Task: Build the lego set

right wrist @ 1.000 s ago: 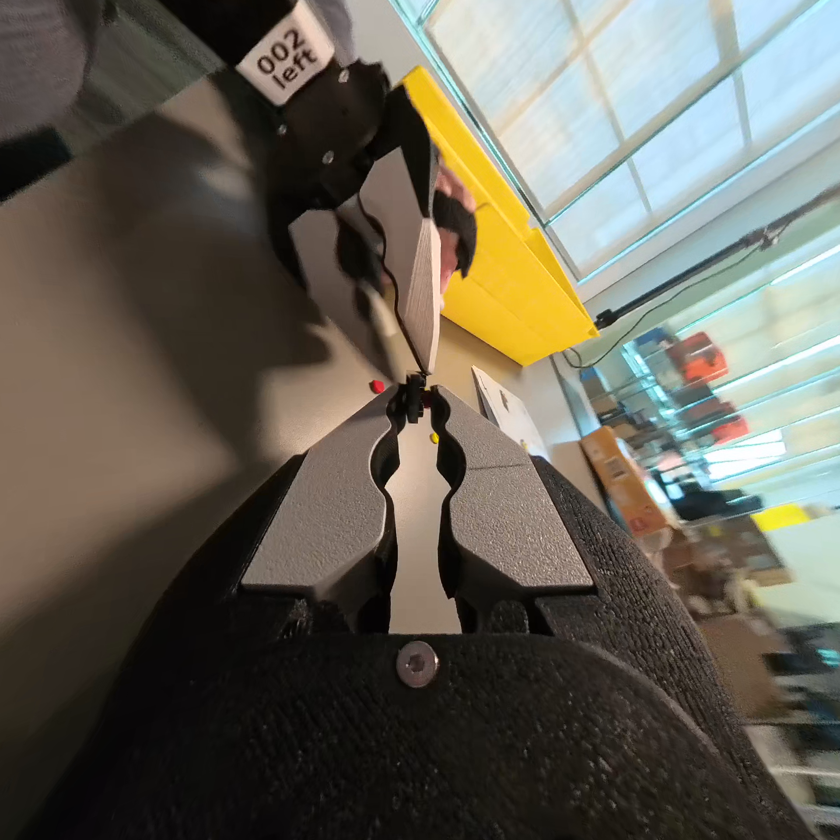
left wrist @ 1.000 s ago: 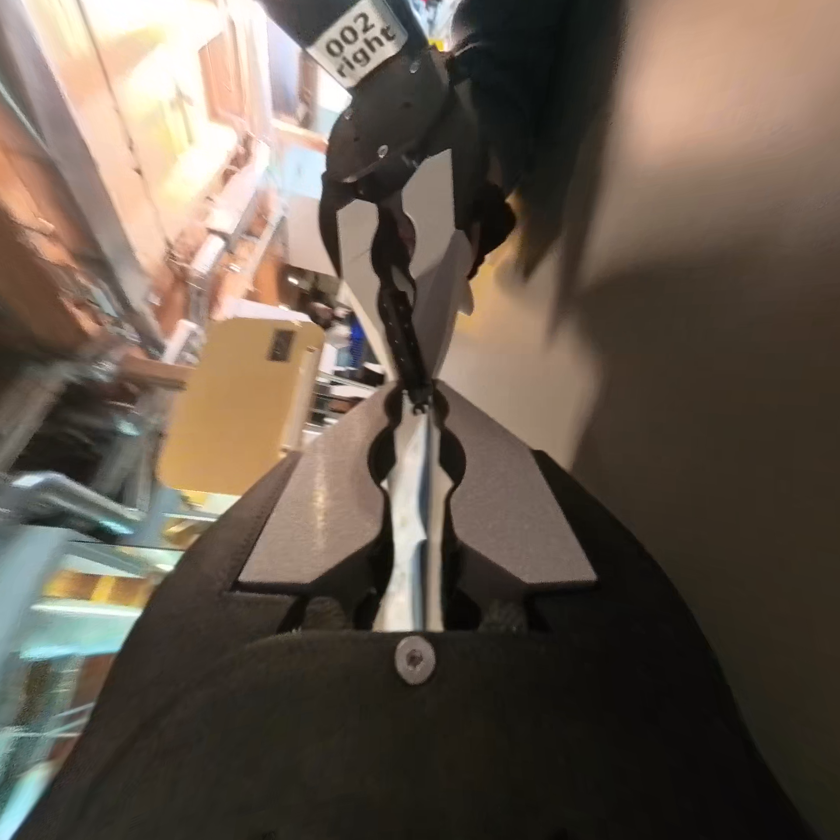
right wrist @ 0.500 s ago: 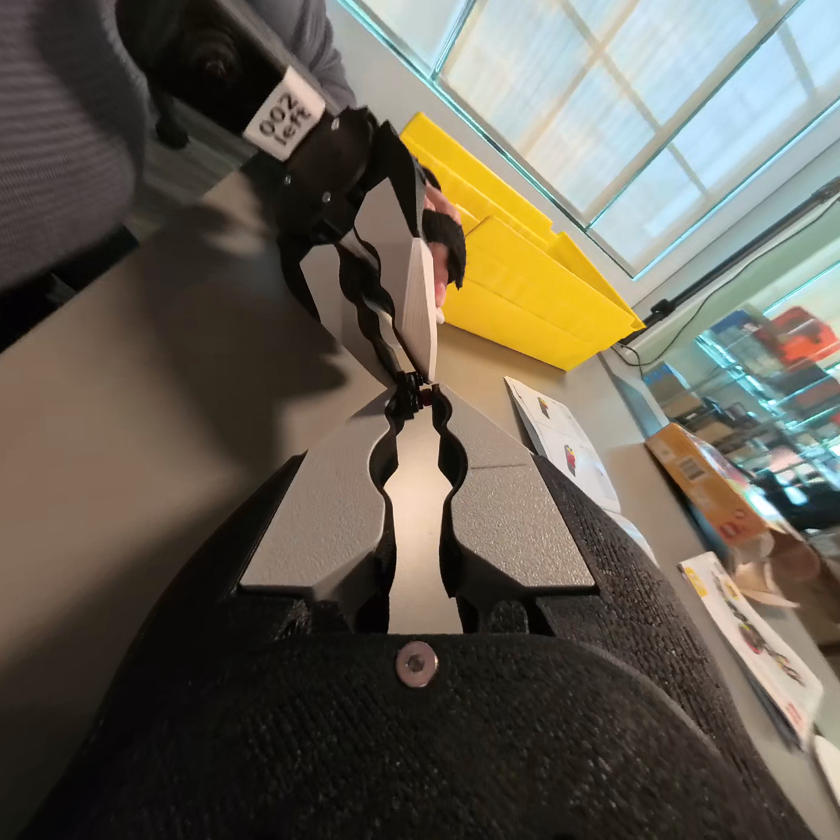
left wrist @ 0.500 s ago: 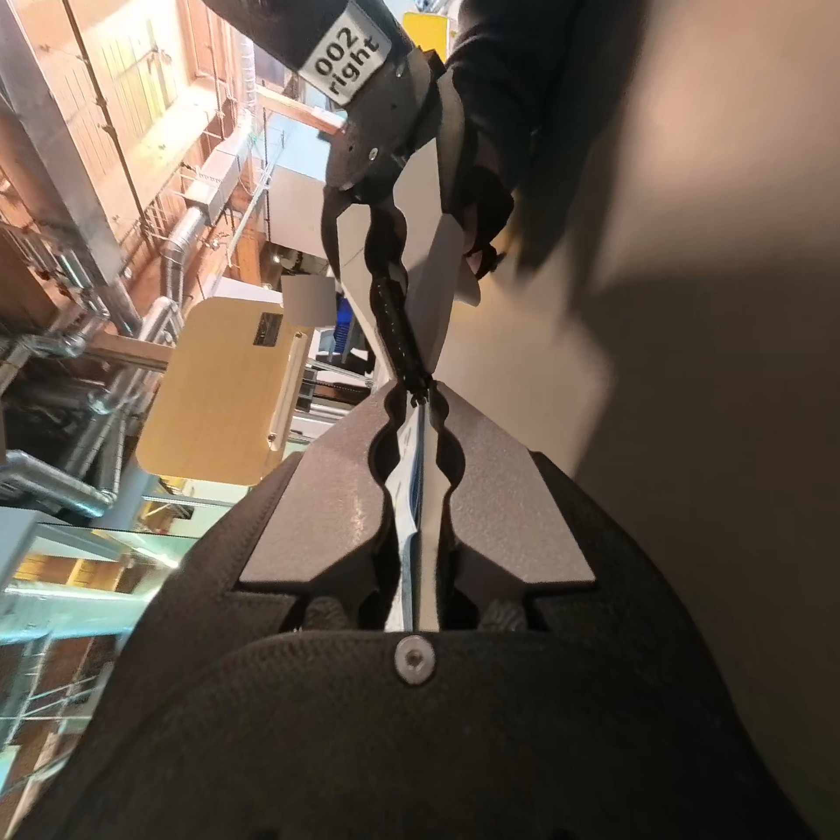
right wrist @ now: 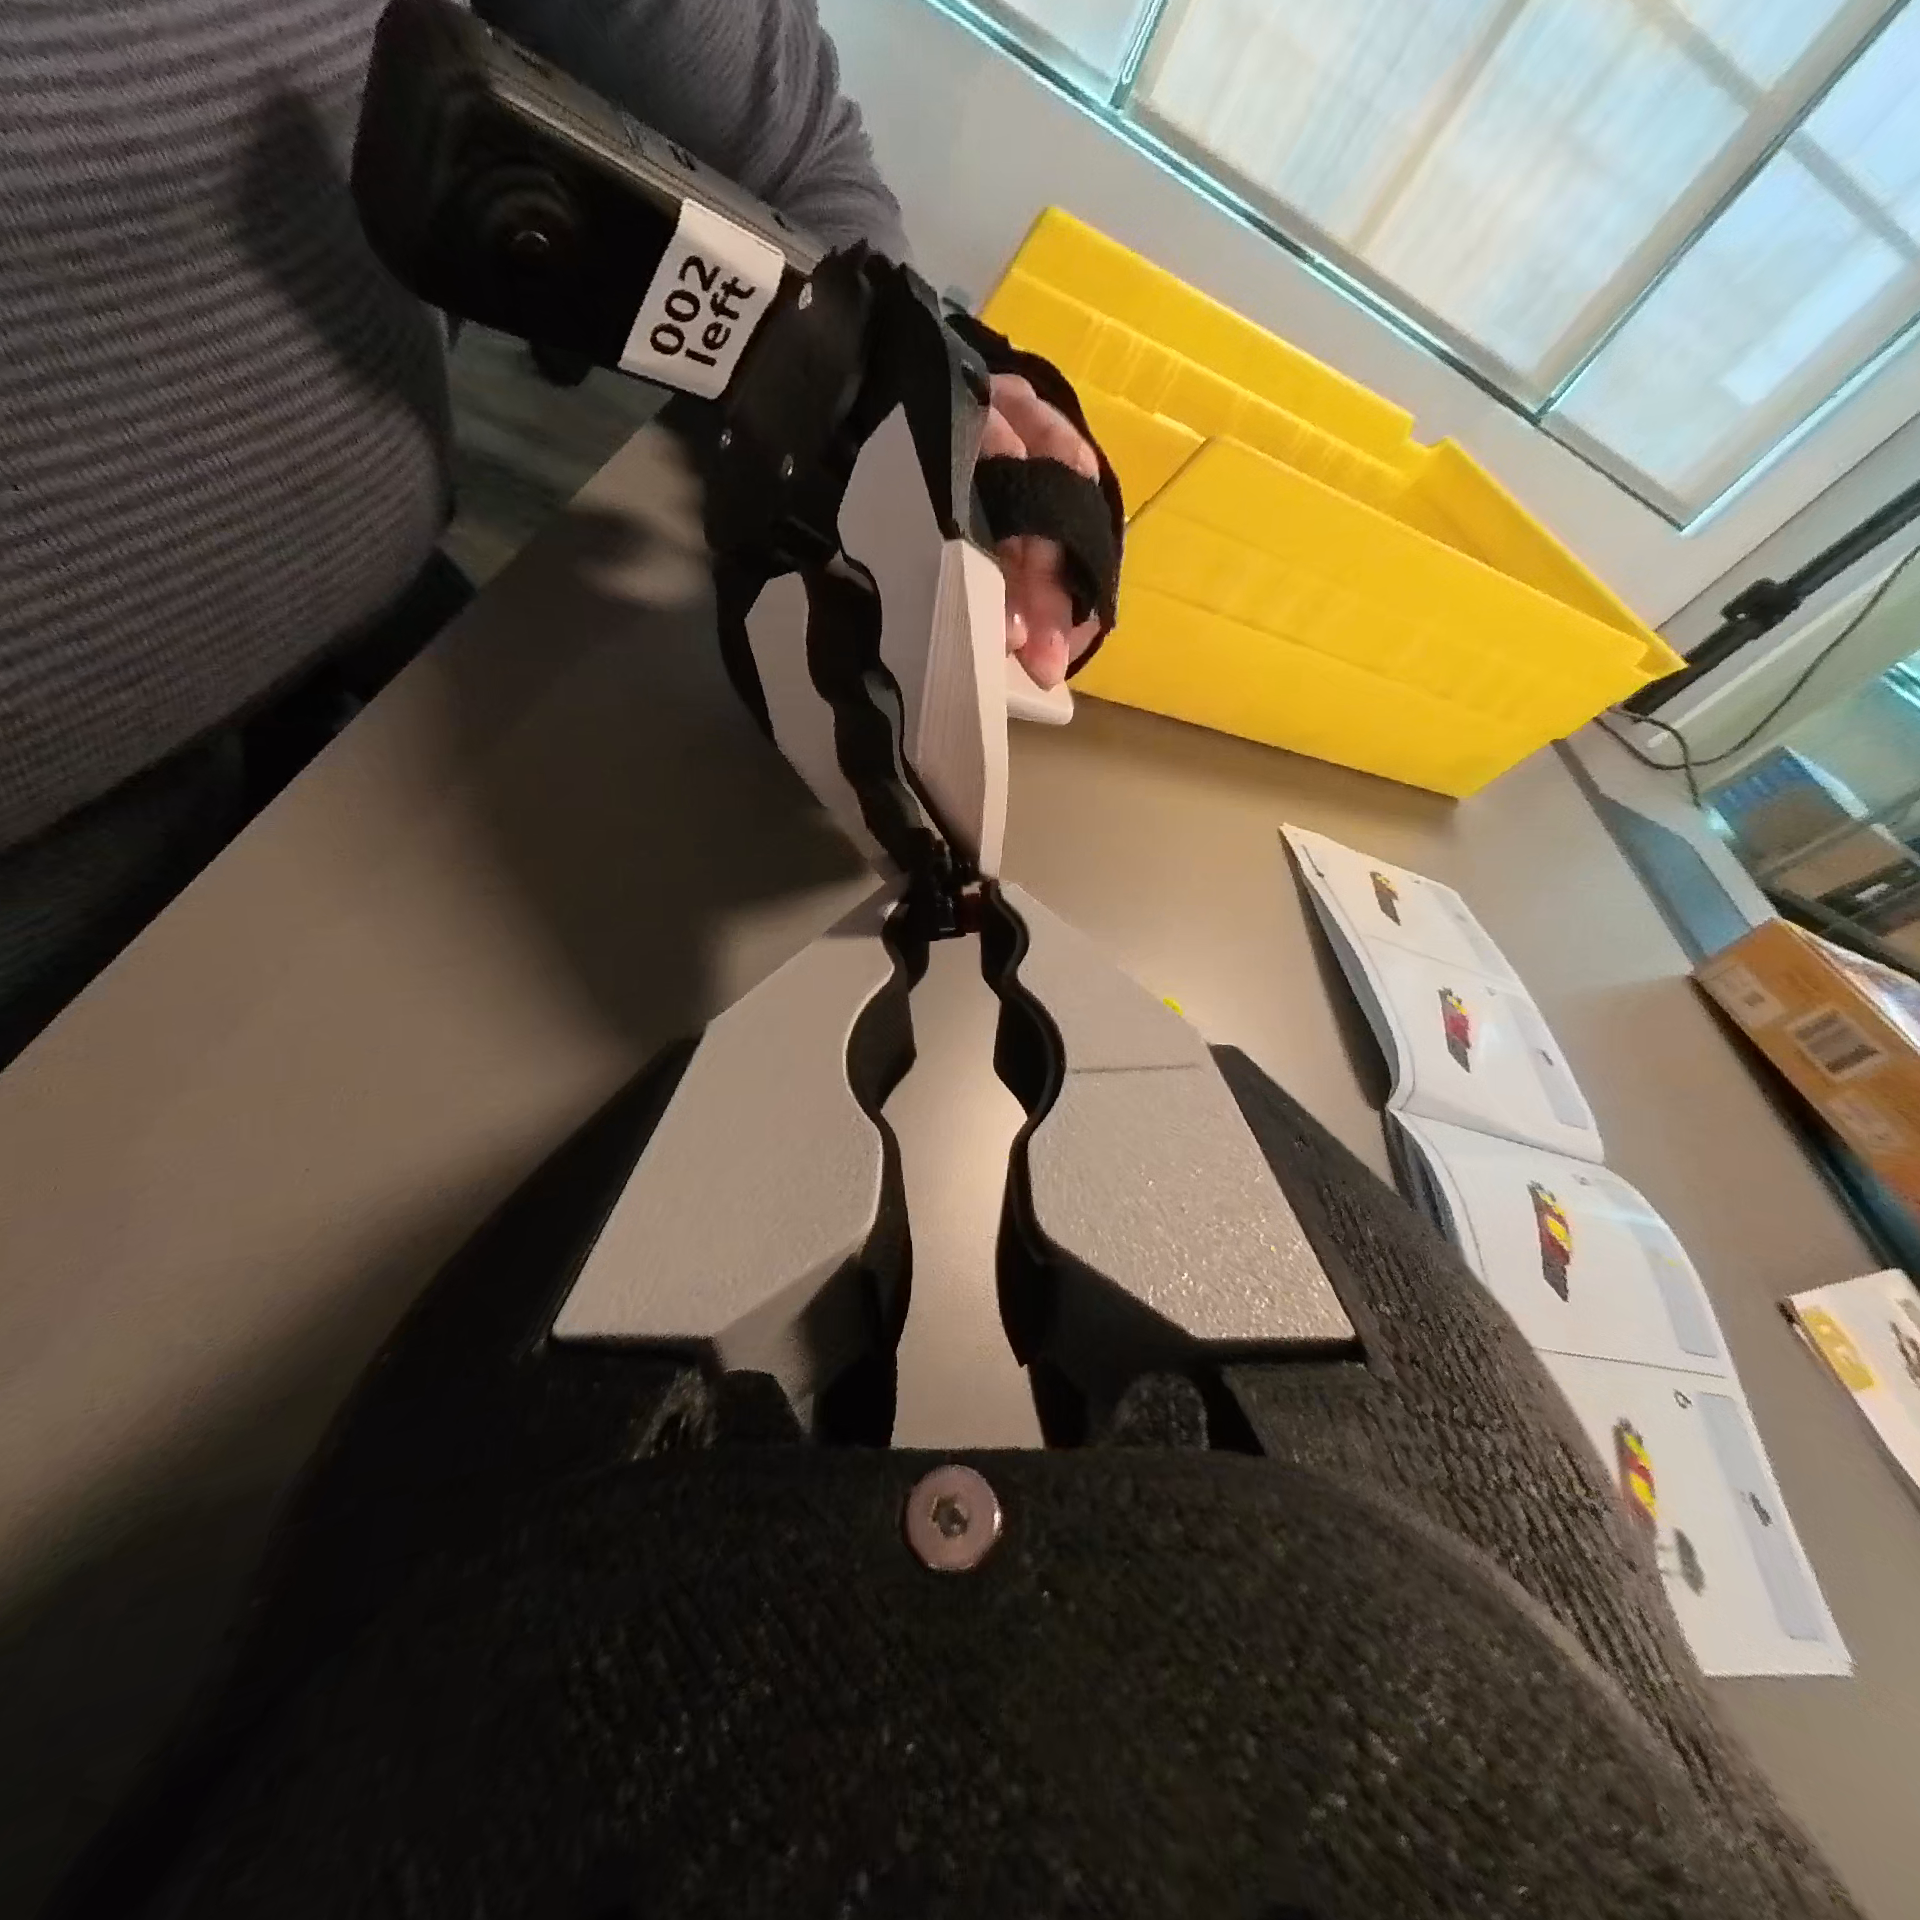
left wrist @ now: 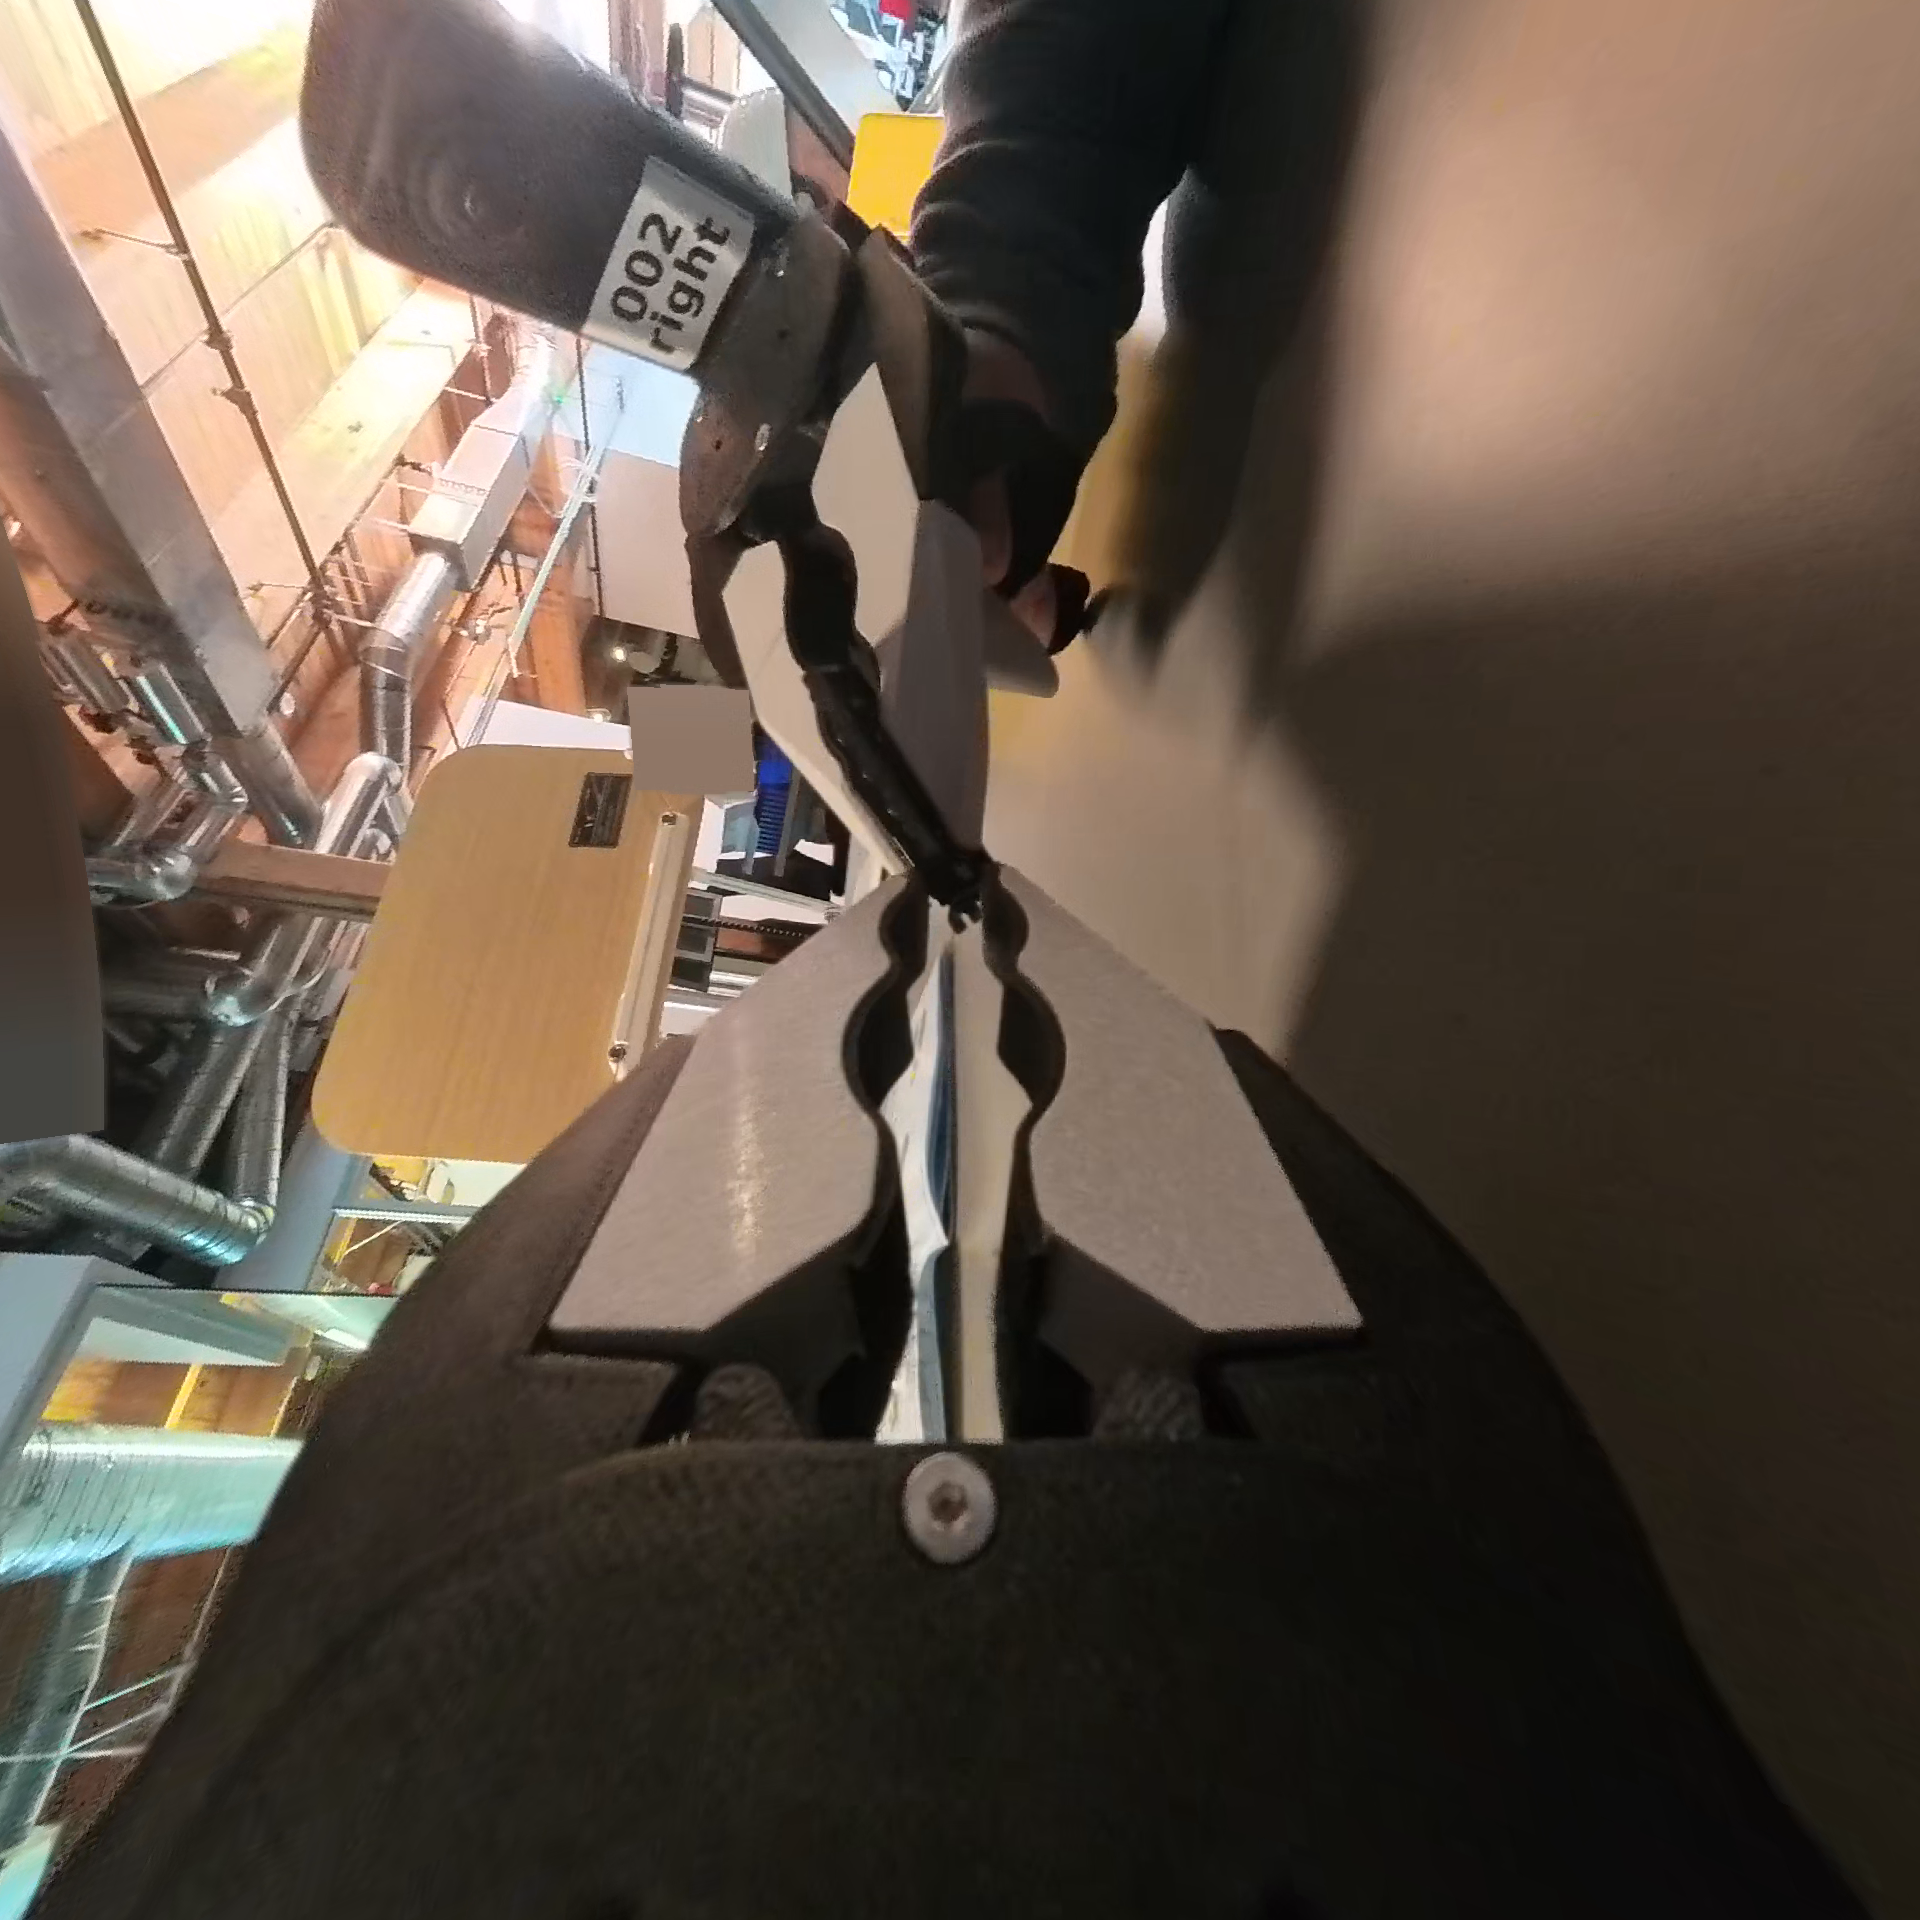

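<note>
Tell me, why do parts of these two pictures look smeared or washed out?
Left wrist view: the table is motion-smeared and shadowed, the ceiling glares. Right wrist view: sharper, window overexposed, booklet clear, edges bent by the wide lens.

Small black-and-red lego piece [right wrist: 943,906] pinched between both tongs' meeting tips, above table.

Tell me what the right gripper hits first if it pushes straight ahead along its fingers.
The left gripper: its tips already meet the right gripper nose to nose at the small dark lego piece, so there is no free travel.
</note>
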A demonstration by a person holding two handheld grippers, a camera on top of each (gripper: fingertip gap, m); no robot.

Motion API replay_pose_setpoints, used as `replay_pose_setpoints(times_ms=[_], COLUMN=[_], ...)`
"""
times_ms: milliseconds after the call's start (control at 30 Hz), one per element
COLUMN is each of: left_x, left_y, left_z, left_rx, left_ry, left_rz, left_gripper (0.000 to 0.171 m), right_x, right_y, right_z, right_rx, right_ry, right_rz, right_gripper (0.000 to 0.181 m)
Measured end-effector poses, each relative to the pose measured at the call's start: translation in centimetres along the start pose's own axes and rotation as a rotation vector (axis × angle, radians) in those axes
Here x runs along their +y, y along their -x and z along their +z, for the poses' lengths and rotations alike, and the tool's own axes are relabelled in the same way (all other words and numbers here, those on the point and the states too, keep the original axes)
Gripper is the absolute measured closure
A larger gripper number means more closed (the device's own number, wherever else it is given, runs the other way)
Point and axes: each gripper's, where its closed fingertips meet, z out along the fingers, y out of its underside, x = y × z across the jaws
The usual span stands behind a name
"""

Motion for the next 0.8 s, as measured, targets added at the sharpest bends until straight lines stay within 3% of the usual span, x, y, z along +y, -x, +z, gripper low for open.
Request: replay_pose_setpoints(times_ms=[133, 233, 267, 333, 367, 500, 667, 800], left_x=[-0.2, 0.4, 0.7, 1.6, 2.1, 3.2, 3.9, 4.0], left_y=[-0.3, 0.1, 0.4, 0.3, 0.2, 0.4, 0.9, 1.0], left_z=[-0.1, 0.2, 0.2, 0.5, 0.6, 0.9, 1.0, 1.1], left_rx=[0.016, -0.003, -0.011, -0.007, -0.006, -0.019, -0.048, -0.062], left_ry=[-0.007, 0.019, 0.028, 0.077, 0.106, 0.17, 0.212, 0.24], left_rz=[0.013, -0.005, -0.022, -0.035, -0.024, -0.02, -0.02, -0.008], left_gripper=[0.162, 0.162, 0.162, 0.164, 0.164, 0.164, 0.164, 0.164], right_x=[0.2, 0.3, 0.5, 1.3, 1.1, 0.0, 1.3, 2.1], right_y=[0.3, -0.5, -0.7, -1.0, -1.1, -1.2, -1.6, -2.4], right_z=[0.0, 0.0, 0.0, -0.1, -0.3, -0.9, -0.9, -0.9], right_rx=[-0.014, 0.087, 0.119, 0.158, 0.188, 0.257, 0.287, 0.348], right_ry=[0.015, 0.004, 0.016, 0.07, 0.066, 0.072, 0.189, 0.301], right_rz=[-0.013, -0.117, -0.158, -0.229, -0.274, -0.413, -0.524, -0.634], right_gripper=[0.174, 0.173, 0.168, 0.134, 0.133, 0.156, 0.157, 0.178])
